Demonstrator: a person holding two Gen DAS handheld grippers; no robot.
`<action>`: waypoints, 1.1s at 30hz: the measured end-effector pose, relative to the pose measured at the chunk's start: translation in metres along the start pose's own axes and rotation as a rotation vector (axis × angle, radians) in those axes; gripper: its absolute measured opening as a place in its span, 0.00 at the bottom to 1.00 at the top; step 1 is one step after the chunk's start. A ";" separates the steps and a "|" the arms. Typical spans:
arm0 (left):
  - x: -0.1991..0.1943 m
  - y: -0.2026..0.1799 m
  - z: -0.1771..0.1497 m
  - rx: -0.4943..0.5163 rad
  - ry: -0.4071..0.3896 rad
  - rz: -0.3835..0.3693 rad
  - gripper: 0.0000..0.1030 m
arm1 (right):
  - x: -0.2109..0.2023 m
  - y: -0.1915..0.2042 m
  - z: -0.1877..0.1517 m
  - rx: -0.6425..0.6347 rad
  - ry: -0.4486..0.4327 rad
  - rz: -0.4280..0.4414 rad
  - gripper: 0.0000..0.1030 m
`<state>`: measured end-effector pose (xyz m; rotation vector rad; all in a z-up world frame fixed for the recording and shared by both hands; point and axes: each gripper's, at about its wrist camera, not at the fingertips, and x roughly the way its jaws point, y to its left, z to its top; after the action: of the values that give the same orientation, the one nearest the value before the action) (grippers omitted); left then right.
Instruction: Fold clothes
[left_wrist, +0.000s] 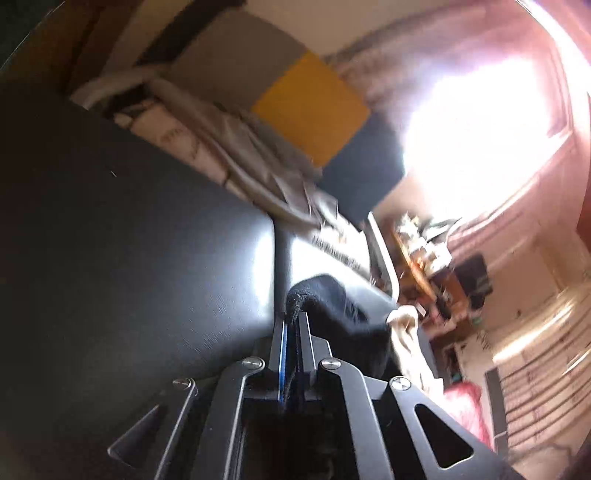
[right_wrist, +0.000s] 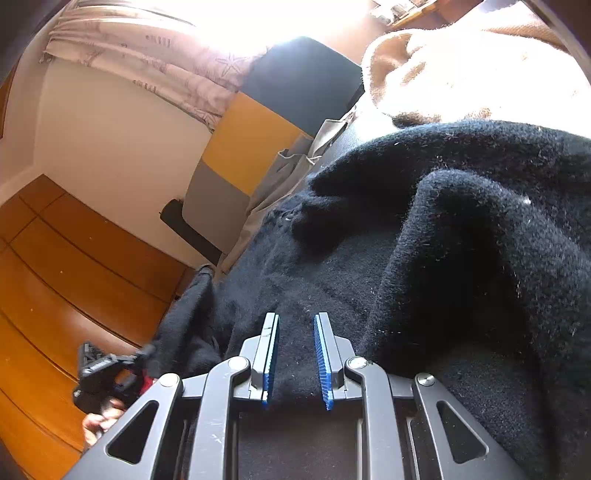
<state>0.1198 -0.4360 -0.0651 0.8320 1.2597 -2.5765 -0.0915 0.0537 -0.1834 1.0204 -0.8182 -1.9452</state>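
Black angular left tongs, right tongs, silver screws, ribbed blue pads

Motion blur smears the far right of the left wrist view: the cluttered shelf holds things too smudged to name, and glare washes out the window. The black sweater hides the tips of the left gripper. In the right wrist view that sweater runs off the right and near edges, and the cream garment is cut off at the top right. The hand at the near left is mostly hidden behind the gripper frame.
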 end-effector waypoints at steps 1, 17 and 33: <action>-0.003 0.000 0.006 0.009 -0.018 0.029 0.02 | 0.000 0.000 -0.001 0.000 -0.001 -0.001 0.20; -0.038 0.102 -0.022 -0.181 -0.069 0.330 0.18 | 0.003 0.005 -0.006 -0.019 0.003 -0.039 0.20; -0.007 0.064 -0.135 0.009 0.250 0.211 0.23 | 0.085 0.209 -0.092 -0.760 0.285 -0.255 1.00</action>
<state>0.2048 -0.3741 -0.1712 1.2486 1.1479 -2.3697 0.0259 -0.1386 -0.0895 0.9086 0.2279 -1.9962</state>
